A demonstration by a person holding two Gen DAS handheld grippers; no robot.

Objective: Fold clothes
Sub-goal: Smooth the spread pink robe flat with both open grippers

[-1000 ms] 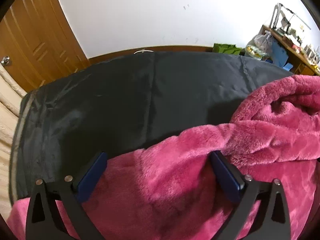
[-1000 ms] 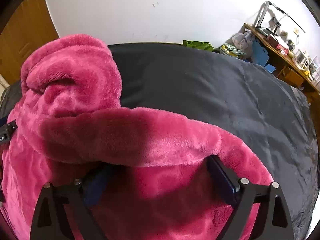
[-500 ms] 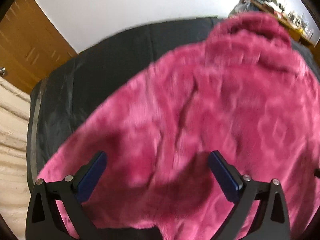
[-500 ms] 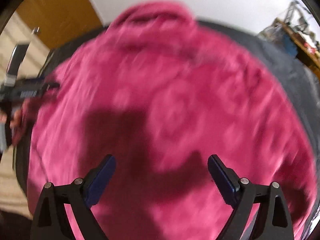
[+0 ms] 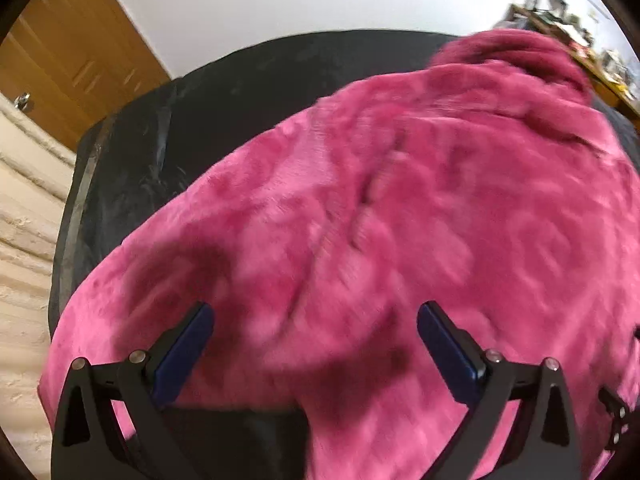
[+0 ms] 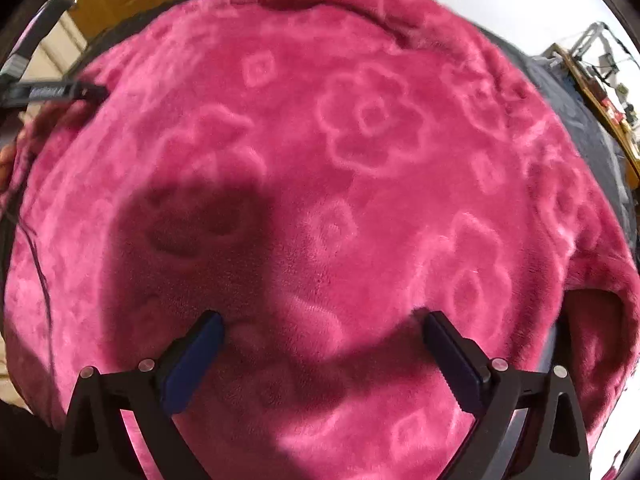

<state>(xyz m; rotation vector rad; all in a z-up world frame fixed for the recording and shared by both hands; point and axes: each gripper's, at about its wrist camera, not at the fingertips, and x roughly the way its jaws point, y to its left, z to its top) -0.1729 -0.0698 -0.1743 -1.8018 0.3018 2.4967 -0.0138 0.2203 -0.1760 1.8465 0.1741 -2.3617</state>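
Left wrist: fleece garment (image 5: 400,220) near edge | black cover (image 5: 168,148) bare leftward

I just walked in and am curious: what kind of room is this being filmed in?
Probably a bedroom or home workroom: a pink fleece garment lies on a dark cover, with a wooden door and a cluttered desk beyond.

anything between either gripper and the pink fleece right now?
Nothing visible. The left gripper and the right gripper both have jaws spread, with the pink fleece filling the gap directly ahead. It lies on the black cover. Whether the pads touch it, I cannot tell.
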